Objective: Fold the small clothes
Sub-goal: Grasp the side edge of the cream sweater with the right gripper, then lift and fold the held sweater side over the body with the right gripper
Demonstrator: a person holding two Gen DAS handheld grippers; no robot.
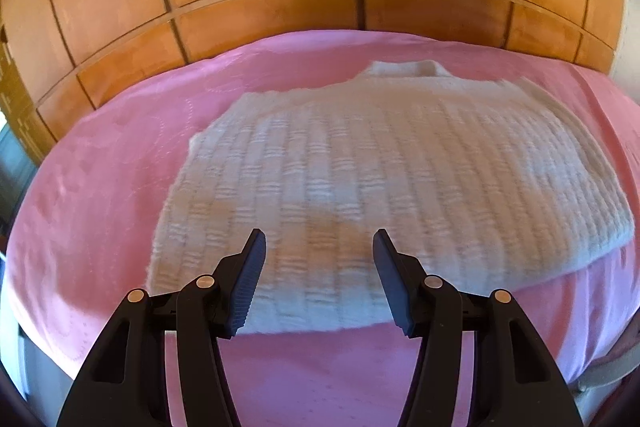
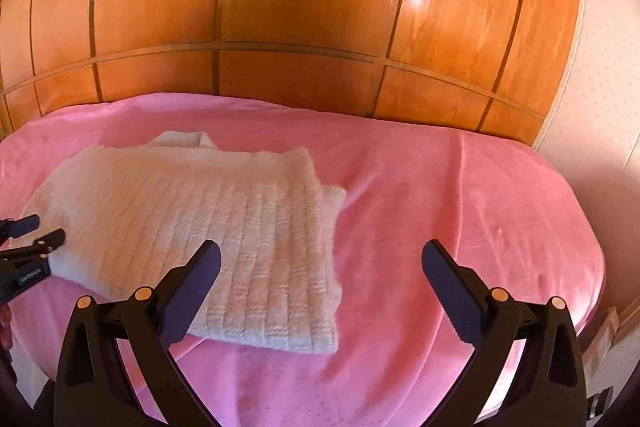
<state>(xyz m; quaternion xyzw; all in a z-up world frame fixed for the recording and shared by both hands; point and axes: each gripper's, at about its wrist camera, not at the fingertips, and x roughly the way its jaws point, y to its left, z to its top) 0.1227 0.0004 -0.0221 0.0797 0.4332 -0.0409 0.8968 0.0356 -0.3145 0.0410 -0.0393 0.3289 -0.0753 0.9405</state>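
The white knitted sweater (image 2: 192,227) lies flat on the pink bedspread (image 2: 460,207), toward the left half of the bed, its collar at the far end and its hem at the near edge. Its sides look already turned in: the body forms a neat oblong, and a strip of a lower layer peeks out along the right edge, so the sleeve folds appear done. What seems left is to bring the hem up toward the collar, once or twice, to make a small packet. The left tool (image 1: 319,255) hangs over the near hem with its jaws spread and nothing between them; the pads do not touch the knit. The right tool (image 2: 320,267) sits above the sweater's near right corner, jaws spread wide and empty, half over the knit and half over bare bedspread. Behind the bed stands a glossy wooden wardrobe (image 2: 300,7) with bright reflections; a pale wall closes the scene on the right. Nothing else rests on the bed, so nothing blocks the next fold, though the thick soft knit may slip or bunch when lifted.
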